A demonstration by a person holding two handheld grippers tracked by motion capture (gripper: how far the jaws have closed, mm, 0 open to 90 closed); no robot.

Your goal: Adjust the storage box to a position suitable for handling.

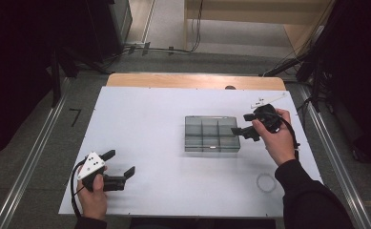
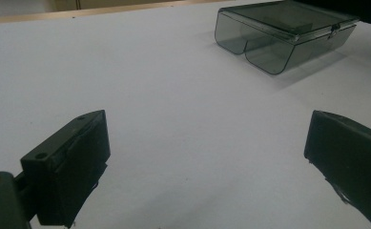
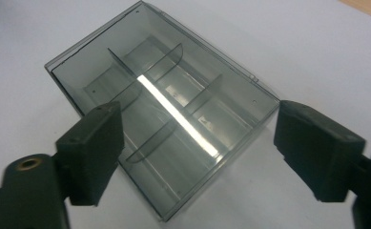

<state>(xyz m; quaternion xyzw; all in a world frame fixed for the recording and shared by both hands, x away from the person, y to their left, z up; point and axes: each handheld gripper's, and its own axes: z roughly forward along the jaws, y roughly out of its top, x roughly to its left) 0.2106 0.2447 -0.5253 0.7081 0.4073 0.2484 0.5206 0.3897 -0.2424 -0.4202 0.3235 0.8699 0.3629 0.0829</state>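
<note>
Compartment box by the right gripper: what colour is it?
The compartment box is see-through smoky grey plastic, clearest in the right gripper view.

White table carries a smoky divided box and clear ring

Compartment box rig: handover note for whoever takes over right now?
Left gripper: jaws open, nothing between them, low over the white table near its front-left corner.
Right gripper: jaws open, holding nothing, at the right end of the smoky clear compartment box.
Box: mid-table, lid shut, its compartments look empty.
Also on the table: a clear ring front right and a small white item far right.
Done: no grip on anything yet.
Left: probably to grasp the box.
</note>
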